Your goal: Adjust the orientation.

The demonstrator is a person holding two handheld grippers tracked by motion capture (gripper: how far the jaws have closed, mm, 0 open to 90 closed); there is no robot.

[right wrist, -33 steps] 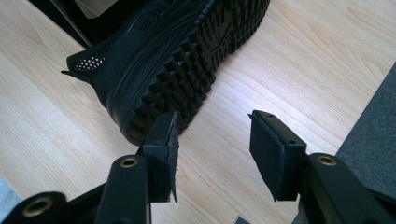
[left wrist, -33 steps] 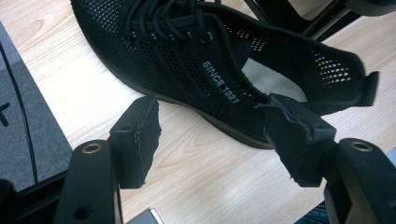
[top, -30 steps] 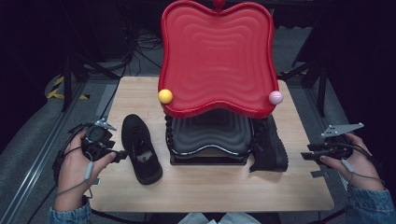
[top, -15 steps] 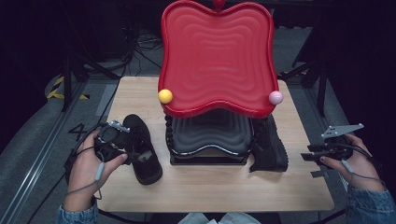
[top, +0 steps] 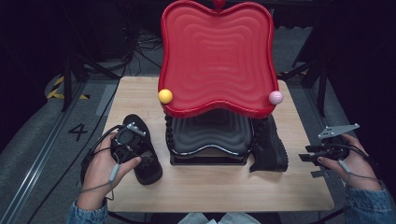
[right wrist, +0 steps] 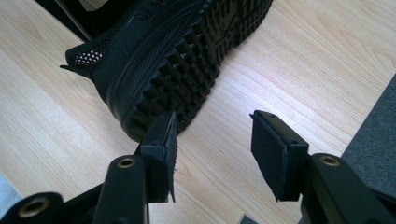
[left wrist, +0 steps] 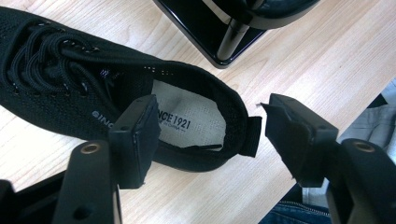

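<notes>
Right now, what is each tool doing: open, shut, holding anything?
Left tool: open, jaws either side of the heel of the left shoe, nothing gripped.
Right tool: open, empty, beside the right shoe lying on its side.

I saw a pale wooden worktop [top: 219, 186] carrying three things. A black stand [top: 208, 140] with a red wavy tray [top: 217, 56] stood at its middle. One black laced shoe [top: 142, 149] lay upright just left of the stand. A second black shoe [top: 268, 144] lay tipped on its side against the stand's right edge, its sole facing away from the stand.
</notes>
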